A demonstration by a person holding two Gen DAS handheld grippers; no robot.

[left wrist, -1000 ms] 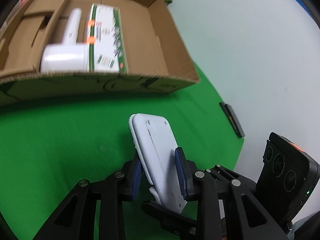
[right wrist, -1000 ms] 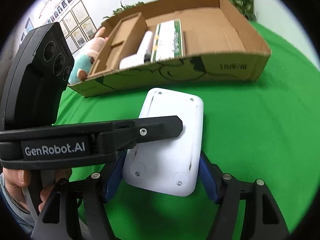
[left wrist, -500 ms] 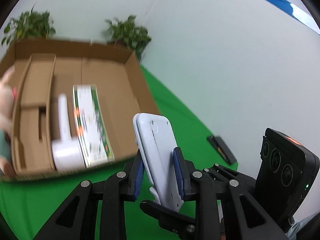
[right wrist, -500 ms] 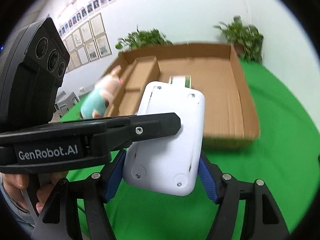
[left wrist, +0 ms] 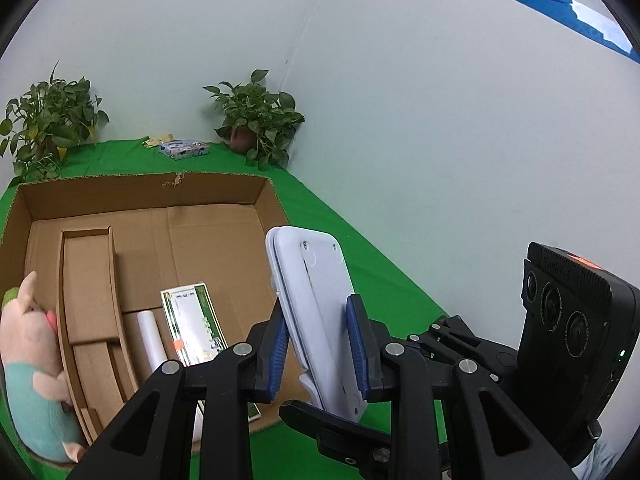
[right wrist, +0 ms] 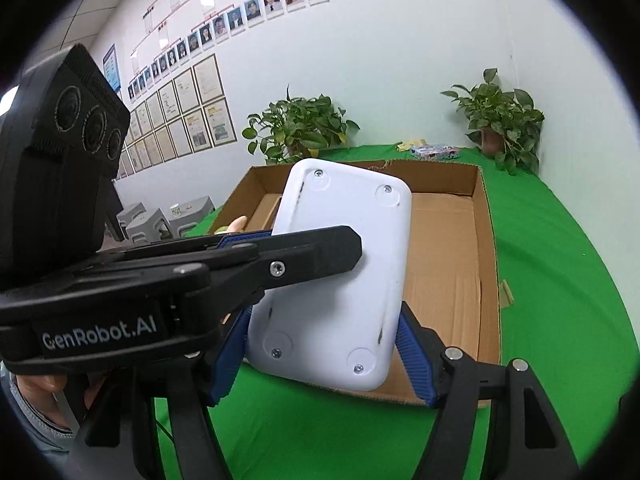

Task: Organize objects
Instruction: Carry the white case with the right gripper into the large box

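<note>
Together, both tools clamp one white flat device [right wrist: 340,264], held in the air above the near edge of the cardboard box [left wrist: 224,240]. Its screwed back faces the right wrist camera. The left tool [left wrist: 316,344] is narrow, its blue pads pinching the device's thin faces, while the right tool [right wrist: 320,348] stands wider, its blue pads pressed on the device's two long edges. Inside the box a green-and-white carton [left wrist: 192,328] lies flat beside a white tube [left wrist: 151,340], near a cardboard divider [left wrist: 90,292]. A pink-and-teal plush toy [left wrist: 30,376] leans at the box's left wall. Two potted plants [left wrist: 256,116] stand at the far edge of the green worktop [right wrist: 560,280]
</note>
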